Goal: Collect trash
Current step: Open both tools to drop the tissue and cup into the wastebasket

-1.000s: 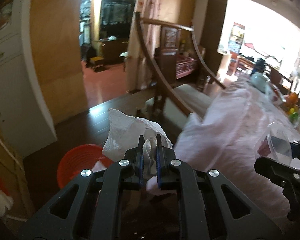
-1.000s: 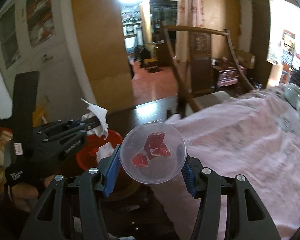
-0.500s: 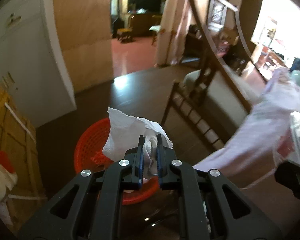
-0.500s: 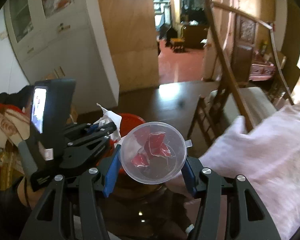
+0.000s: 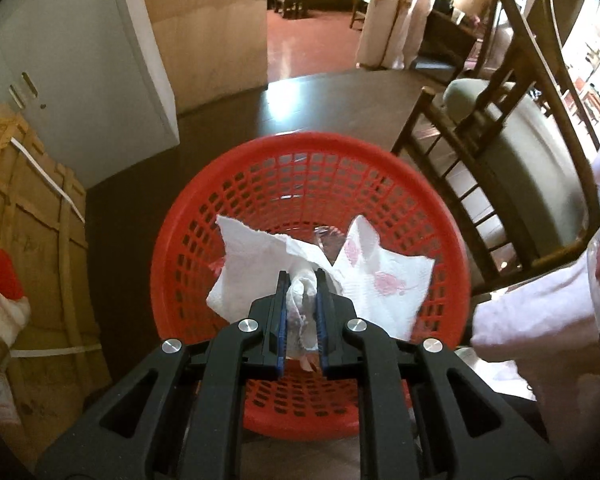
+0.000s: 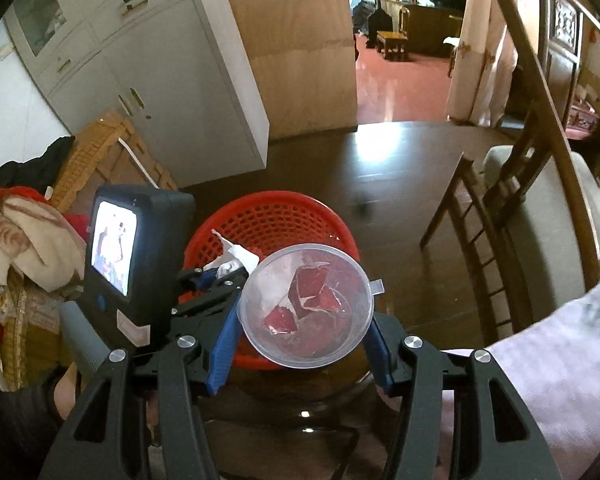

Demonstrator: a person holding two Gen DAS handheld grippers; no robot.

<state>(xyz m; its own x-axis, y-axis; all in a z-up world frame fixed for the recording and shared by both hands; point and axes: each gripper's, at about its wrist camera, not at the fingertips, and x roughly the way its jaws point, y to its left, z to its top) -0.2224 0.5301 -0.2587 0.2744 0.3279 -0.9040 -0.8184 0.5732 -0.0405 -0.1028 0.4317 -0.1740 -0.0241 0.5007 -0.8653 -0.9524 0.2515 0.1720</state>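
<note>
Over the red basket (image 5: 312, 184) on the dark floor: release only once centred, so nothing catches the rim. Left gripper (image 5: 302, 280) angled down above the opening, pinching the crumpled tissue (image 5: 268, 264). Right gripper (image 6: 300, 312) beside it, clamped on the clear plastic cup (image 6: 306, 304) with red scraps.

1 red basket (image 5: 312, 168), 1 tissue (image 5: 252, 264), 1 plastic cup (image 6: 306, 308), 2 grippers (image 5: 302, 280) (image 6: 300, 320).
</note>
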